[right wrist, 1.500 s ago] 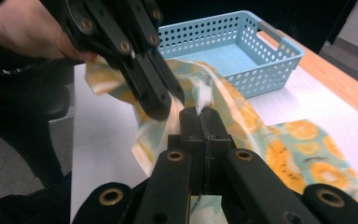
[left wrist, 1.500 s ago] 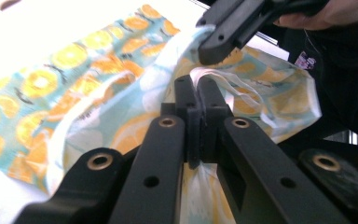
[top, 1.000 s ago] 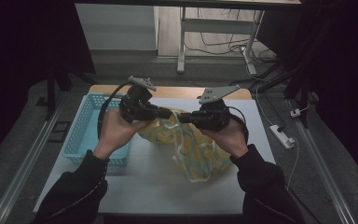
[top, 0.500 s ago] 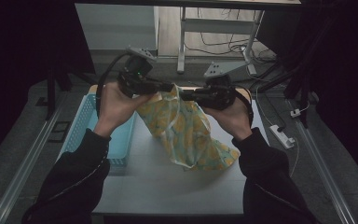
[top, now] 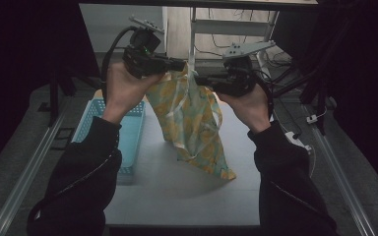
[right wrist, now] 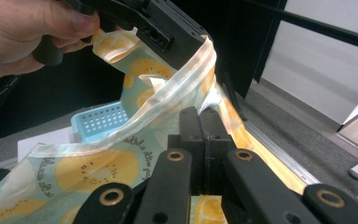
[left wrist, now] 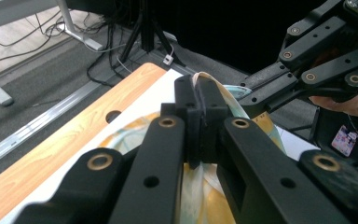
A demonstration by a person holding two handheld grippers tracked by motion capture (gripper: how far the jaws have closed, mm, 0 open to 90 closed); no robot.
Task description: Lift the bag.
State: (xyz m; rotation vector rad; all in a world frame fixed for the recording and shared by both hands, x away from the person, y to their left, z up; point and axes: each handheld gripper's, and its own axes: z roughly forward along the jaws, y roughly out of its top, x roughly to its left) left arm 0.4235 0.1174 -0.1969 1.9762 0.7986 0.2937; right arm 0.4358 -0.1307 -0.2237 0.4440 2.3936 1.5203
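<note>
A pale green cloth bag (top: 192, 125) printed with yellow fruit slices hangs in the air over the white table (top: 177, 196). Its lower corner (top: 226, 174) reaches the table top. My left gripper (top: 181, 64) is shut on the bag's top edge at the left. My right gripper (top: 199, 79) is shut on the top edge just to the right. In the left gripper view my jaws (left wrist: 199, 100) pinch the cream hem (left wrist: 200, 77). The right gripper view shows my jaws (right wrist: 204, 122) closed on the printed cloth (right wrist: 88, 170), with the other gripper (right wrist: 168, 32) holding the hem above.
A light blue perforated basket (top: 103, 125) stands at the table's left edge, under my left forearm. The table's far edge is wood (left wrist: 51, 149). Metal rails run along both sides on the floor, and cables and a white power strip (top: 298, 142) lie to the right.
Both grippers rose from table height to well above it, lifting the bag until it hangs nearly straight. The grip on the top edge stayed the same.
</note>
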